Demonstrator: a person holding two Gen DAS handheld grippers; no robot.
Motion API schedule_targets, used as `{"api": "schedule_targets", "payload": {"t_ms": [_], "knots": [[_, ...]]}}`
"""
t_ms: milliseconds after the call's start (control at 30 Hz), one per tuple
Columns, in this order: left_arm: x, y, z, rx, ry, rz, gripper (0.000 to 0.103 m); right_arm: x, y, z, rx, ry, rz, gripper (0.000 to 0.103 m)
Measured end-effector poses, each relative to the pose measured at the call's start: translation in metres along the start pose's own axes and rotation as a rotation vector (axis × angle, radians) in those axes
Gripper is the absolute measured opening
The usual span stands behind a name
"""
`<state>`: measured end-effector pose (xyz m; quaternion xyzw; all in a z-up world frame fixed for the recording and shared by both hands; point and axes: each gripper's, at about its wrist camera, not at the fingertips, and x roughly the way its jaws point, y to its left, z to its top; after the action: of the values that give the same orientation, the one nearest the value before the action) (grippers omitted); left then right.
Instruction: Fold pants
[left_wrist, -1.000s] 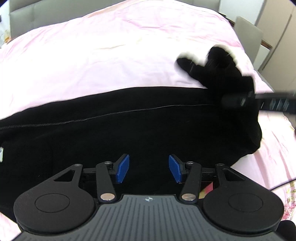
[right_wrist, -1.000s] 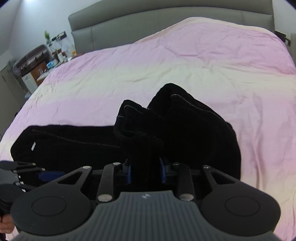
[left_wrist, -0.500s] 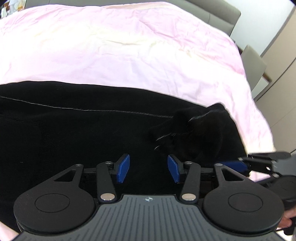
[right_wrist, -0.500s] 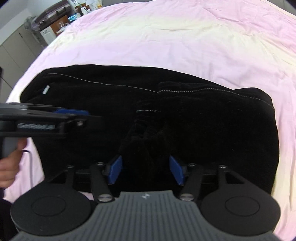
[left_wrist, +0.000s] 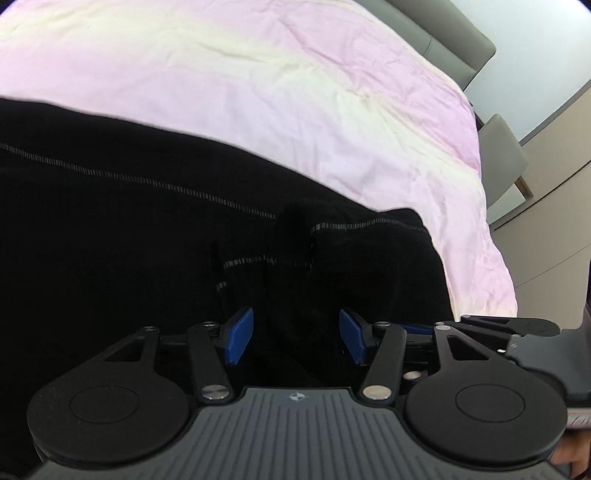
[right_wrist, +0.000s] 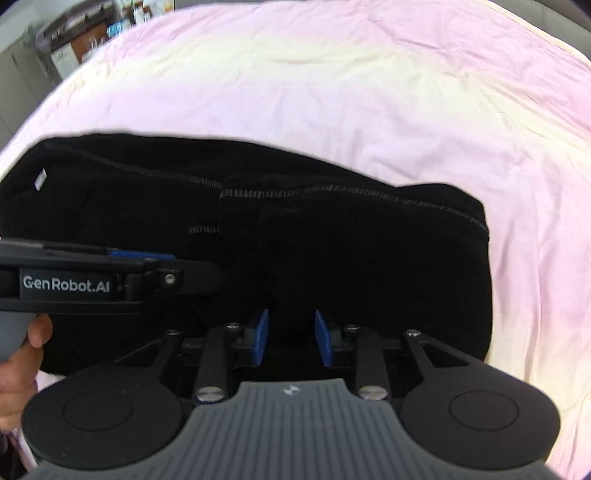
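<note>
Pants (right_wrist: 369, 266): black, lying on the pink bedspread (right_wrist: 369, 92), one end doubled over its middle.
Right gripper (right_wrist: 290, 338): jaws have just closed, narrow, over bunched fabric; whether they pinch it, you cannot tell.
Left gripper (left_wrist: 295, 336): just widened, apart, pads clear of the cloth between.
Advice: lay the fold flat with edges matched before you let go.

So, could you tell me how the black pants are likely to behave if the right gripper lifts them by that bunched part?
The black pants look soft and floppy: the fabric bunches at the right gripper, so lifted there they would probably sag and unfold. They look thick, so probably fairly heavy for cloth. On the pink bedspread they seem likelier to drag and wrinkle than slide.
</note>
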<state>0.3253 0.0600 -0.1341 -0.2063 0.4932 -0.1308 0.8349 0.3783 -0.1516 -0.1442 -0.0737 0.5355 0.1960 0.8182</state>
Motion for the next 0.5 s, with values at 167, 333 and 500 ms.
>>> {"api": "schedule_targets", "payload": {"t_ms": [167, 333, 500], "knots": [[0.006, -0.017, -0.017, 0.084, -0.017, 0.11, 0.056, 0.013, -0.001, -0.01, -0.011, 0.035, -0.001, 0.025], [-0.005, -0.031, -0.017, 0.124, -0.071, 0.137, 0.006, 0.005, -0.005, -0.008, 0.023, 0.025, -0.003, 0.034], [-0.035, -0.04, -0.022, 0.182, -0.133, 0.112, 0.0, -0.007, -0.006, -0.007, 0.017, -0.001, -0.009, 0.038]]}}
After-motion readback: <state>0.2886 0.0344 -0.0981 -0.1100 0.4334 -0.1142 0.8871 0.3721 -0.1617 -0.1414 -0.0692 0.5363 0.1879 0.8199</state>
